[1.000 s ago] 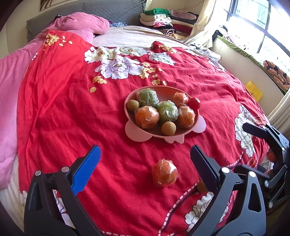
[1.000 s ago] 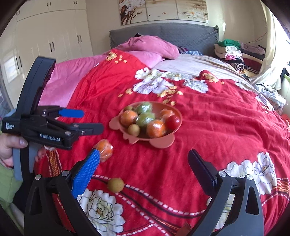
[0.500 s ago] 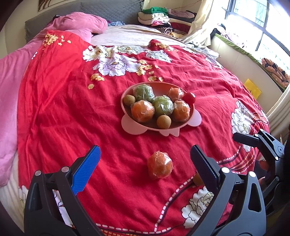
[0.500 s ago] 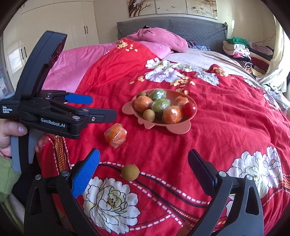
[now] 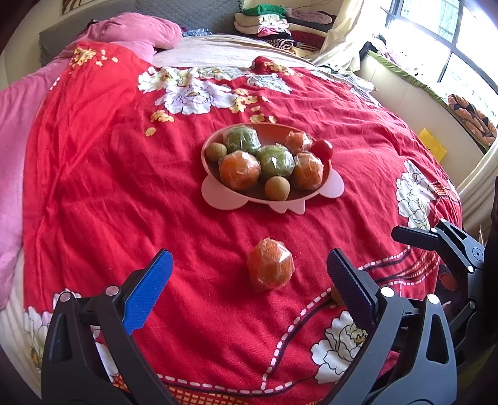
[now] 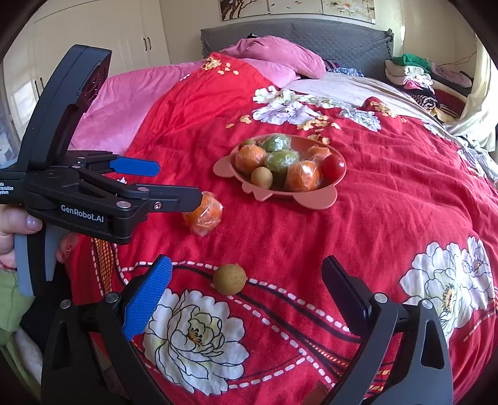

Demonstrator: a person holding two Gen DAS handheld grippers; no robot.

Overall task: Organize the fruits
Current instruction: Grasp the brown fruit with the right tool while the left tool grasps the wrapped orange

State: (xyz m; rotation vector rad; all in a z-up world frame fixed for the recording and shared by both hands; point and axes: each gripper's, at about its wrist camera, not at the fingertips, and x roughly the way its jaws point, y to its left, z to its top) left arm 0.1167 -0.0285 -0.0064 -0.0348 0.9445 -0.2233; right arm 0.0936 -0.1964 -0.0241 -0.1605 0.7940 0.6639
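Observation:
A pink bowl (image 5: 218, 193) (image 6: 311, 202) on the red bedspread holds several wrapped oranges, green fruits, small brown fruits and a red tomato. A wrapped orange (image 5: 270, 268) (image 6: 204, 215) lies loose on the spread in front of the bowl. My left gripper (image 5: 249, 274) is open, with the orange between its fingers, slightly ahead of the tips. A small brown fruit (image 6: 229, 278) lies loose in front of my right gripper (image 6: 246, 280), which is open and empty. The left gripper also shows from the side in the right wrist view (image 6: 177, 183).
The red floral bedspread (image 5: 109, 187) covers a round bed. Pink pillows (image 6: 274, 59) and a grey headboard (image 6: 295, 34) are at the far end. Folded clothes (image 5: 267, 21) are piled at the back right. The bed's edge and a window (image 5: 451, 37) are at the right.
Both grippers have moved forward and down toward the spread. The loose orange now sits between my left fingers' tips, and the brown fruit is closer to my right gripper.

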